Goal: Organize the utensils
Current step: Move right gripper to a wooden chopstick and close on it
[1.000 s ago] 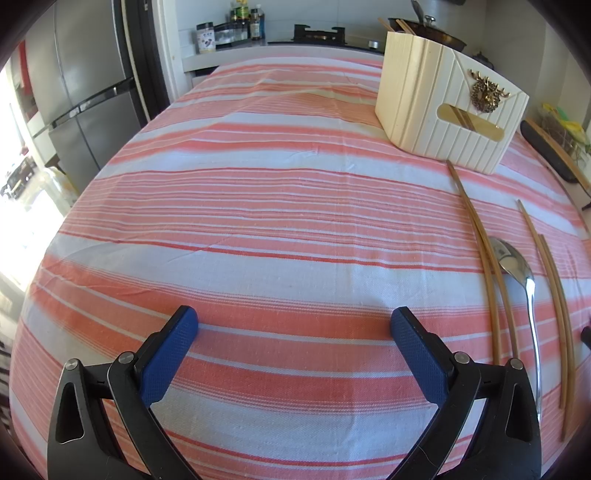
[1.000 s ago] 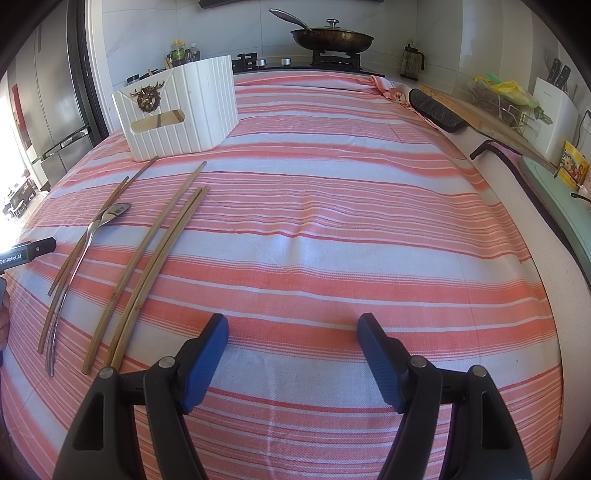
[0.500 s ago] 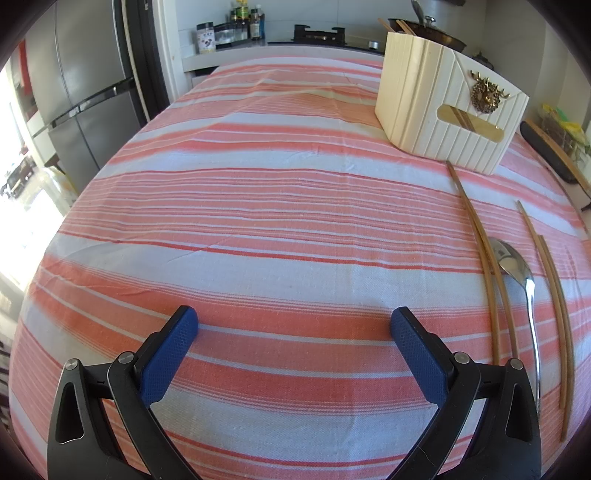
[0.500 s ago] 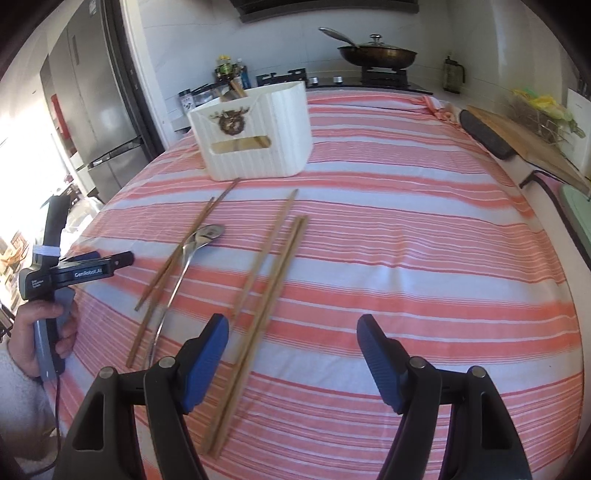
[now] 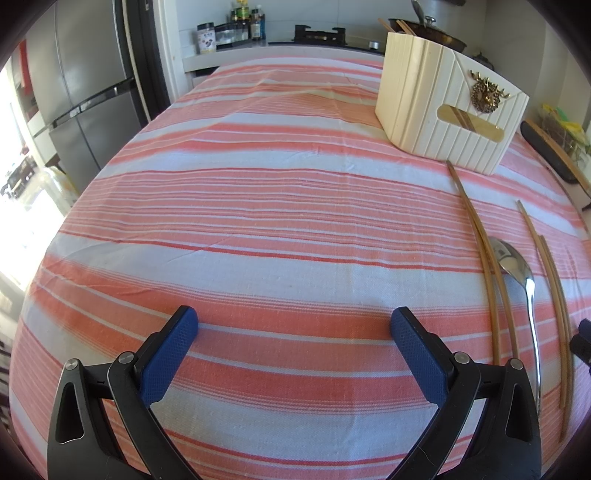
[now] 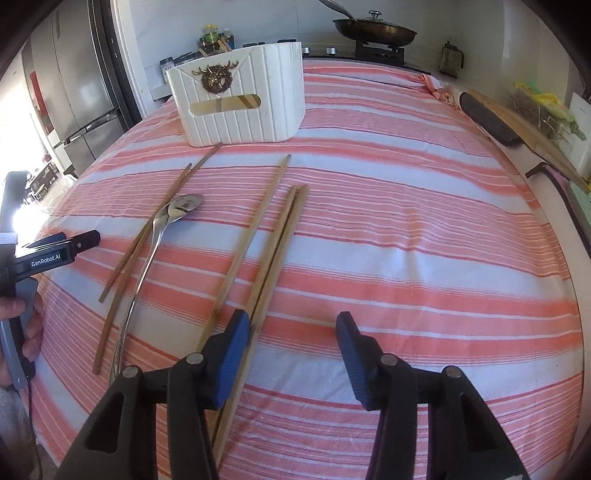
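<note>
Both grippers spread and empty, right gripper (image 6: 291, 325) over the pale chopsticks (image 6: 275, 243) before the box (image 6: 240, 107): likely light, stiff, rolling; you pinch mid-length; spoon (image 6: 159, 236) slick.

A table draped in a coral-and-white striped cloth (image 5: 258, 229) fills the room's middle, with a tall stainless-steel refrigerator (image 5: 85, 92) standing at its left. Beyond it runs a white-tiled wall (image 6: 258, 18) above a counter with a black gas stove (image 6: 376, 48) bearing a dark lidded frying pan (image 6: 373, 27), and a cluster of spice jars and bottles (image 5: 232, 27). Bright daylight (image 5: 18, 206) floods in low at the left.
</note>
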Demonstrator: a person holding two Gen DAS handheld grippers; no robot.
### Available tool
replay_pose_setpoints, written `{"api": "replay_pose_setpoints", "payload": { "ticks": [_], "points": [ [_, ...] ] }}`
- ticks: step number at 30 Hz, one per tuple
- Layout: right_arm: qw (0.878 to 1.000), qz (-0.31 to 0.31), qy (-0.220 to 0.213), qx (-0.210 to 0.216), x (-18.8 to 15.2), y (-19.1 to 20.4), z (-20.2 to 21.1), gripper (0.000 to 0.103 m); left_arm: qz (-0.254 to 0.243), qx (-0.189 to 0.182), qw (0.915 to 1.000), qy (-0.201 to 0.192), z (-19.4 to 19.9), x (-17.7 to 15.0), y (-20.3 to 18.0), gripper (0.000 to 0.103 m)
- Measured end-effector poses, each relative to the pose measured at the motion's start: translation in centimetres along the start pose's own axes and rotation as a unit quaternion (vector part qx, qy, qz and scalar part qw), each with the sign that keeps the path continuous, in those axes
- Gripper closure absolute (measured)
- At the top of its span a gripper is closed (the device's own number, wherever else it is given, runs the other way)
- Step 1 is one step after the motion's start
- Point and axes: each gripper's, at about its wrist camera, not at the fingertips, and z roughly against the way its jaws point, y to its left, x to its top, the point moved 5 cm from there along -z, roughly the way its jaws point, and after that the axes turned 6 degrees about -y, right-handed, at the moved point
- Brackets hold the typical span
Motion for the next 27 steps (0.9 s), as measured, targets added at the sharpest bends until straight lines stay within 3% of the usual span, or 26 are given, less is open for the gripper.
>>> {"api": "replay_pose_setpoints", "payload": {
  "ticks": [10, 12, 16, 19, 20, 21, 27],
  "points": [
    [0.999, 0.013, 0.024, -0.017, 1.1, 0.1, -0.8, 0.053, 0.0, 0.0, 1.0, -0.001, 0.0, 0.1, 0.0, 0.0],
    [0.998, 0.026, 0.049, -0.029, 0.4, 0.1, -1.1, 0.054, 0.0, 0.0, 1.0, -0.001, 0.0, 0.0, 0.0, 0.0],
    [0.998, 0.034, 0.036, -0.037, 0.4, 0.2, -1.0, 0.055, 0.0, 0.0, 1.0, -0.001, 0.0, 0.0, 0.0, 0.0],
    [0.998, 0.034, 0.022, -0.041, 0.4, -0.1, -0.8, 0.077, -0.002, -0.007, 1.0, 0.002, 0.1, 0.1, 0.0, 0.0],
    [0.998, 0.036, 0.019, -0.047, 0.3, -0.4, -0.6, 0.093, -0.01, -0.014, 0.9998, 0.008, 0.1, 0.1, -0.1, 0.001],
    [0.998, 0.036, 0.017, -0.05, 0.1, -0.7, -0.4, 0.096, -0.02, -0.025, 0.9994, 0.014, 0.4, 0.2, -0.3, 0.001],
    [0.997, 0.016, 0.0, -0.077, -1.5, -4.3, 1.3, 0.096, -0.066, -0.152, 0.9862, -0.006, 4.4, 0.7, -5.4, 0.001]
  ]
}}
